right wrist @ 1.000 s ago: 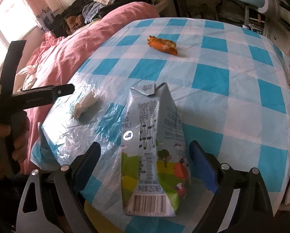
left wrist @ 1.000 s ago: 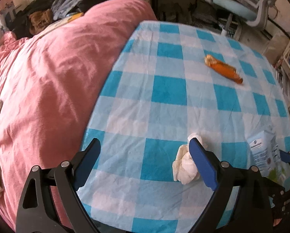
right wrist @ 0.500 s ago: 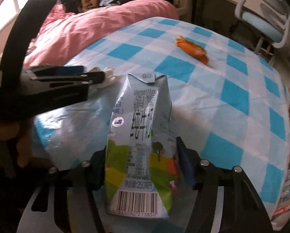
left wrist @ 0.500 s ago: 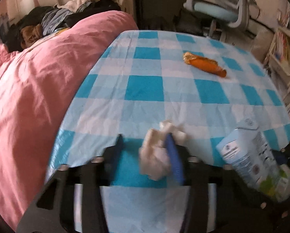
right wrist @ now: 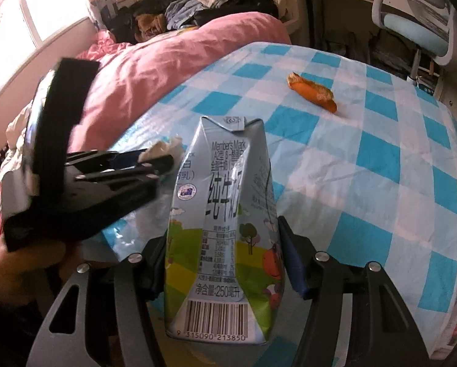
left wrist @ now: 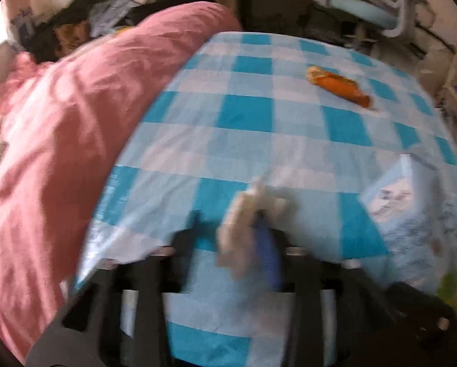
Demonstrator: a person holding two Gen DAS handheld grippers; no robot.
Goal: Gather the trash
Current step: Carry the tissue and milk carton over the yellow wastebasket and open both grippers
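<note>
A crumpled white tissue (left wrist: 240,229) sits between the fingers of my left gripper (left wrist: 228,223), against the blue right pad, with a gap on the left side. The picture is blurred and the jaws are opening. In the right wrist view the same gripper (right wrist: 155,162) shows from the side with the tissue (right wrist: 159,150) at its tips. My right gripper (right wrist: 222,241) is shut on a grey-blue milk carton (right wrist: 222,229), both pads pressed on its lower sides. The carton (left wrist: 406,208) also shows at the right of the left wrist view. An orange snack wrapper (left wrist: 338,87) (right wrist: 312,91) lies further back.
The table wears a blue-and-white checked cloth (left wrist: 243,113) (right wrist: 381,183). A bed with a pink duvet (left wrist: 60,122) (right wrist: 155,70) and piled clothes borders its left edge. A light-blue office chair (left wrist: 366,0) (right wrist: 418,30) stands behind. Shelves with books line the right.
Both grippers went from wide open to narrow. The right one closed on the carton. The left one slid over to the tissue, closed around it, then widened a little.
</note>
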